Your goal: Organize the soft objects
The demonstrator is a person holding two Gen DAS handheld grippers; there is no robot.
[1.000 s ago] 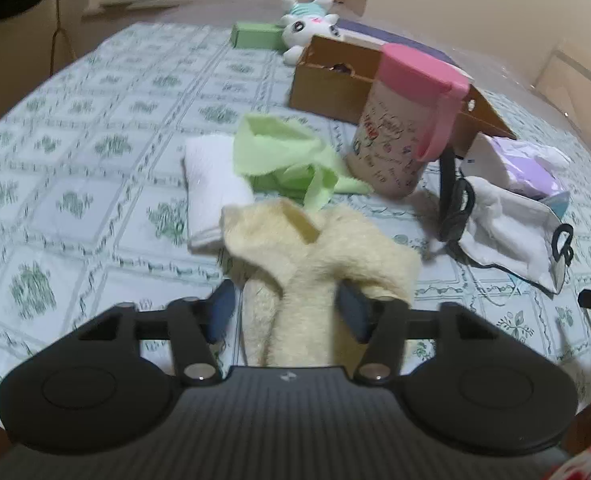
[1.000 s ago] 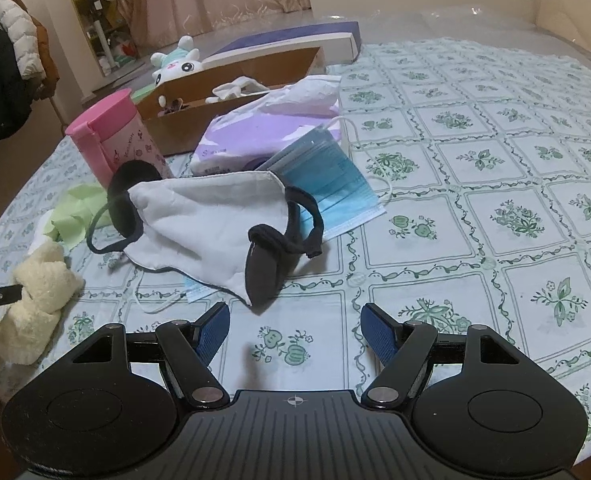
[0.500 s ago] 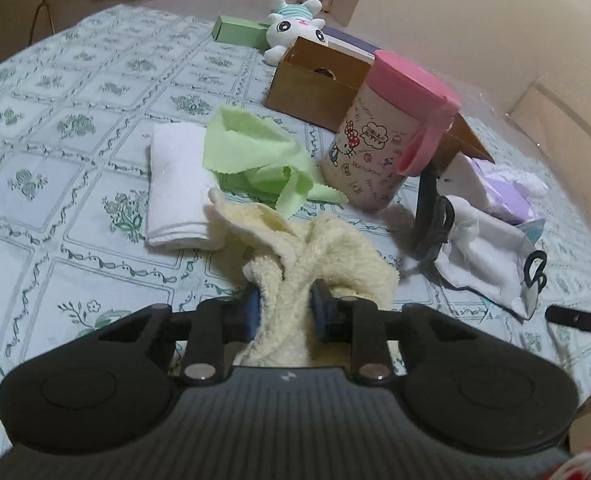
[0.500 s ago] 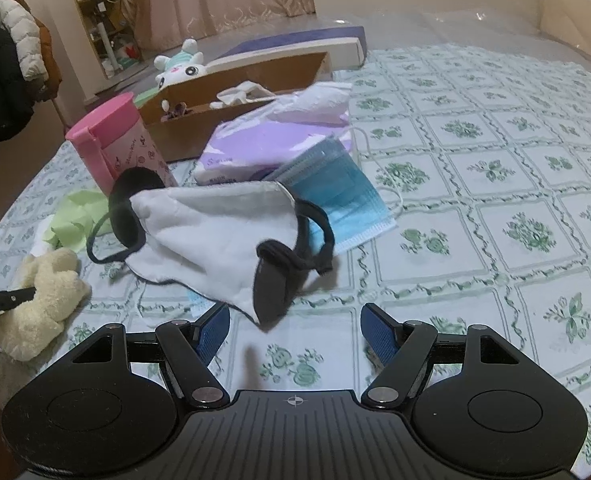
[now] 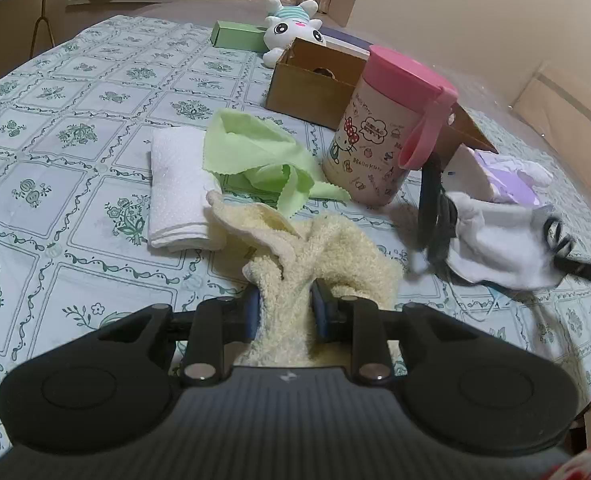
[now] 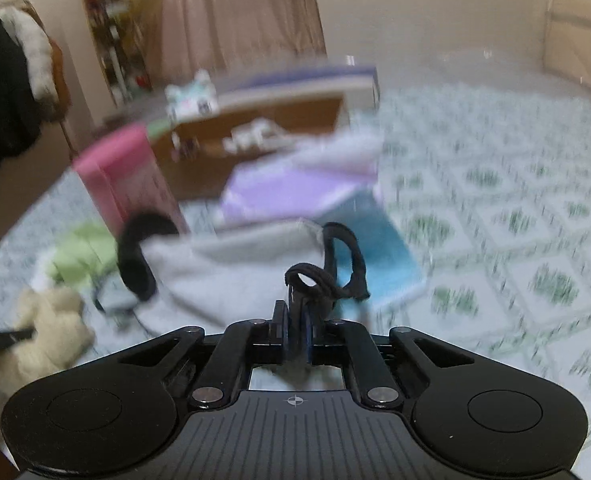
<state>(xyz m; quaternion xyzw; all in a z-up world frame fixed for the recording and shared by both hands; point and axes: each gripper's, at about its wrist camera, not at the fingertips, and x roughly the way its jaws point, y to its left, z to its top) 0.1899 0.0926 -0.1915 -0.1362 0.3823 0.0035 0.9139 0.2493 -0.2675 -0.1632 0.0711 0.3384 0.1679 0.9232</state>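
Both hand-held grippers have just taken hold of cloth. The left hand-held gripper [image 5: 285, 312] has closed its jaws from wide apart onto the cream terry towel [image 5: 319, 248], which is now bunched between the blue pads and squeezed to a narrow neck, the rest of the towel lying crumpled on the near part of the bench [image 5: 55, 208]. The right hand-held gripper [image 6: 296, 338] has just snapped nearly shut, and its view is blurred; a black ear strap of the white cloth mask [image 6: 231, 276] sits pinched between its pads, where half a second earlier the jaws stood wide with the strap only in front of them. The mask lies just beyond the gripper, over a blue surgical mask [image 6: 379, 256] and a purple packet [image 6: 295, 184]. Farther back in the left view, a folded white cloth [image 5: 177, 192] lies left of a rumpled green cloth [image 5: 255, 156], beside a pink-lidded cartoon canister [image 5: 379, 148] and an open cardboard box [image 5: 315, 88]. With one soft item secured in each gripper, lifting and sorting them looks like the next step, perhaps toward the box.
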